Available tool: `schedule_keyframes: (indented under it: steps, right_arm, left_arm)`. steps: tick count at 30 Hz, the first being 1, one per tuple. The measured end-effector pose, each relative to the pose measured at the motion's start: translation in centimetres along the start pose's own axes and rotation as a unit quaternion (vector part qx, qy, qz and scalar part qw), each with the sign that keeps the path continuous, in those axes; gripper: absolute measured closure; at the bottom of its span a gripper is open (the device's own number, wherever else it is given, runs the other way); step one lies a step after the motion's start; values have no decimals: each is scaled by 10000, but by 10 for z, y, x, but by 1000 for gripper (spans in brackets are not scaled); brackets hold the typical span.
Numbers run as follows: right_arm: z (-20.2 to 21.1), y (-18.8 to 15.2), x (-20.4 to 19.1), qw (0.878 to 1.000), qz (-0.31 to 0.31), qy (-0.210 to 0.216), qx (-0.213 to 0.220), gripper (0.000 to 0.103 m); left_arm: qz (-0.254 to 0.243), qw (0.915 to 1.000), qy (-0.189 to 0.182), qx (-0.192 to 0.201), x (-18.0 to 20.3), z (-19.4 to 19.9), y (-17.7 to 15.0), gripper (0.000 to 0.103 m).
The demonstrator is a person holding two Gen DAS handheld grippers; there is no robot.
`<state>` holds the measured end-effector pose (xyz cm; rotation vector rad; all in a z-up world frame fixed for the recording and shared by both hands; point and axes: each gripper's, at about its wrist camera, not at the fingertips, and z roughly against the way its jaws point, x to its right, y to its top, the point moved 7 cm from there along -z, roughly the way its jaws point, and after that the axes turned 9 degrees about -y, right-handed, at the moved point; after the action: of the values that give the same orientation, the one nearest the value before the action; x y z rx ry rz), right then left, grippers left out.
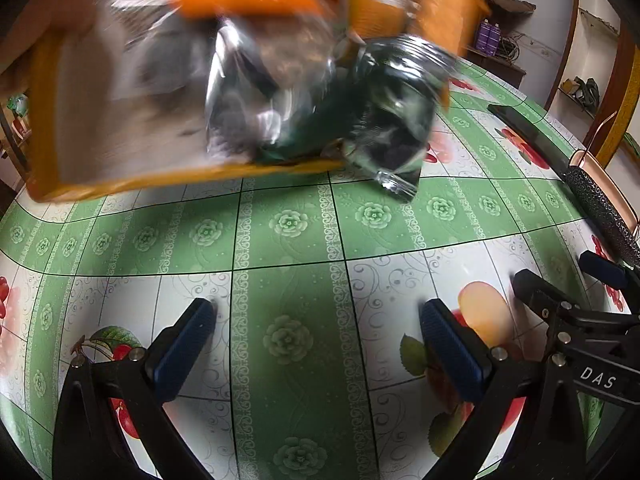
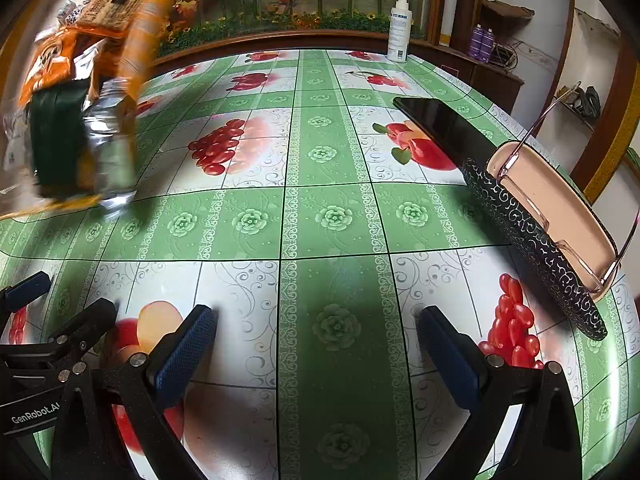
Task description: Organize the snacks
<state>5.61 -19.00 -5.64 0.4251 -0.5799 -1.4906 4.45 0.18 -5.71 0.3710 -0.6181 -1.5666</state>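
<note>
The snack packets (image 1: pixel 304 92) are a blurred heap of orange, silver and dark green foil, spilling over the edge of an orange tray (image 1: pixel 132 184) that looks tilted above the tablecloth (image 1: pixel 288 224). From my left gripper (image 1: pixel 316 340) the heap lies straight ahead and a little left; from my right gripper (image 2: pixel 316 340) it sits far off to the left. I judge the left is nearer. Both pairs of fingers are spread wide with nothing between them. I cannot tell any packet's long axis through the blur. A glasses case (image 2: pixel 532 248) lies to my right.
</note>
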Motion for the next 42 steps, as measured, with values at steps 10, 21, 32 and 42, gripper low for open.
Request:
schedule_keyframes:
  steps: [10,21,32,42]
  right_arm:
    - [-4,1,0,10000,1,-7,-4,1]
    - [1,0,1,10000,-4,-3,4,1]
    - [0,0,0,10000,-4,-8,1,1]
    - [0,0,0,10000,-5,-8,4,1]
  left_arm:
    - [-2,10000,2,3,2,2,-1,0]
    - [-1,10000,10,5,5,1,-2,0]
    - [3,10000,8,4,4,2,-2,0]
    - [3,10000,7,2,4,2,-2,0]
